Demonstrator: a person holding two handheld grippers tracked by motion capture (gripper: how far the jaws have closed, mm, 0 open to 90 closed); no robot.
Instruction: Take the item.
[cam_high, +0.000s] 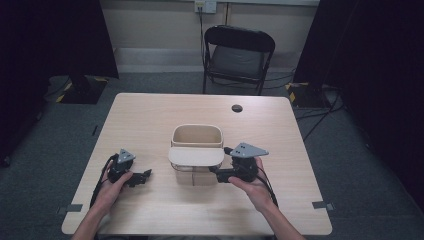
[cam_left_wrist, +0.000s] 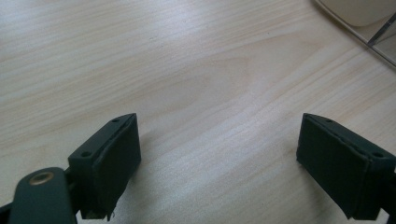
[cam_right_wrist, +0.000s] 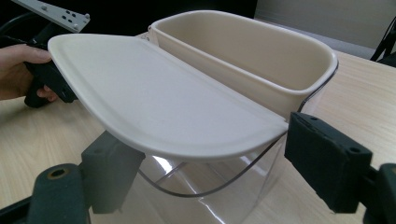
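A container stands at the table's middle: a cream inner bin (cam_high: 196, 135) (cam_right_wrist: 261, 51) sits in a clear outer body (cam_high: 192, 176) (cam_right_wrist: 210, 196). Its cream lid (cam_high: 196, 156) (cam_right_wrist: 159, 102) lies flat over the near half, leaving the bin uncovered. My right gripper (cam_high: 216, 173) (cam_right_wrist: 210, 154) points at the container from the right, just under the lid's near rim. Its jaws stand wide: one is below the lid, the other beside the lid's corner, and I see no pad pressing. My left gripper (cam_high: 145, 175) (cam_left_wrist: 219, 158) rests open over bare wood, left of the container.
The wooden table (cam_high: 165, 115) has a dark round hole (cam_high: 237, 108) at the back. A black folding chair (cam_high: 237, 55) stands behind it. The person's left hand (cam_right_wrist: 18, 70) appears beyond the lid in the right gripper view. A corner of the container (cam_left_wrist: 369, 18) reaches into the left gripper view.
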